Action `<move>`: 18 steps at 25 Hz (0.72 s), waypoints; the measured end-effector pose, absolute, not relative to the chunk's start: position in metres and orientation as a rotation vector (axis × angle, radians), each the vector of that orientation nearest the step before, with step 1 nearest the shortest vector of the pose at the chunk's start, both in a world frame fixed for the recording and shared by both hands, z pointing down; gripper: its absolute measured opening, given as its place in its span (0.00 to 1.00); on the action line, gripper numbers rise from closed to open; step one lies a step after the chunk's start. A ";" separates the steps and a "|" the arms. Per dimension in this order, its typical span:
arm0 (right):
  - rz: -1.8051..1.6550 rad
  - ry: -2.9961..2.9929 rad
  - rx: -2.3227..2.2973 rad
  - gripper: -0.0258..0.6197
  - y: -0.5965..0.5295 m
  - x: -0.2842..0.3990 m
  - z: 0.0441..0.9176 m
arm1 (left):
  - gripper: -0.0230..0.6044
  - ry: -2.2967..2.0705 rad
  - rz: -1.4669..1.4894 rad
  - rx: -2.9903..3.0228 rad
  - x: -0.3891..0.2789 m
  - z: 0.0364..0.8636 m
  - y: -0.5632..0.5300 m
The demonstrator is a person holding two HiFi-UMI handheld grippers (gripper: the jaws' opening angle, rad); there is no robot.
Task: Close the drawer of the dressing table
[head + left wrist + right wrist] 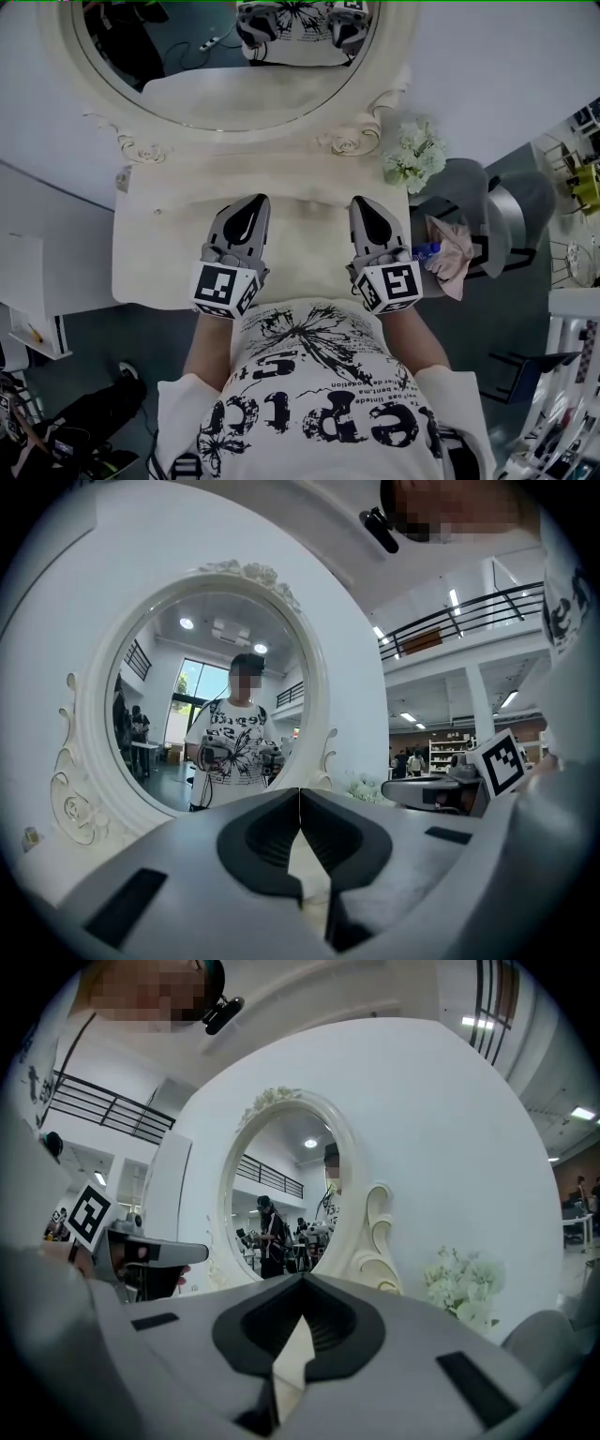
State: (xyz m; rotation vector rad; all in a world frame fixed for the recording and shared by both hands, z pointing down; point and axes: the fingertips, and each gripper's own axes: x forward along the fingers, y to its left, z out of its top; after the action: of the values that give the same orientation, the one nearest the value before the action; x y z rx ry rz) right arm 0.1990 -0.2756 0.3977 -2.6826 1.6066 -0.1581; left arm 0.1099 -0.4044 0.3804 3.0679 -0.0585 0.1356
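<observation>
The cream dressing table lies below me, its oval mirror at the top of the head view. No drawer front shows; my body hides the table's near edge. My left gripper and right gripper hover side by side above the tabletop, both pointing level at the mirror. Each is shut with nothing between its jaws. In the left gripper view the closed tips face the mirror. In the right gripper view the closed tips face the mirror's frame.
A bunch of white flowers stands at the table's right back corner. A grey chair with a pinkish cloth on it sits just right of the table. A white wall rises behind the mirror. Dark floor lies to the left.
</observation>
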 end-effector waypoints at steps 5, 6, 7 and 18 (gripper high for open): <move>-0.177 1.591 -2.685 0.07 -0.277 0.202 0.401 | 0.07 -0.049 0.128 3.085 0.115 0.379 -0.402; -0.180 1.587 -2.686 0.06 -0.277 0.203 0.402 | 0.07 -0.045 0.129 3.086 0.116 0.380 -0.402; -0.182 1.584 -2.689 0.06 -0.277 0.204 0.402 | 0.07 -0.040 0.130 3.084 0.117 0.380 -0.401; -0.180 1.576 -2.712 0.06 -0.272 0.199 0.402 | 0.07 -0.021 0.136 3.070 0.116 0.383 -0.394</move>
State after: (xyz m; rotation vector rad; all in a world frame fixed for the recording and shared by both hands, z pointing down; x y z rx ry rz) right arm 0.1990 -0.2720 0.4019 -2.7119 1.5761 -0.1796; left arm 0.1158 -0.3940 0.3829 3.0695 -0.0206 0.1356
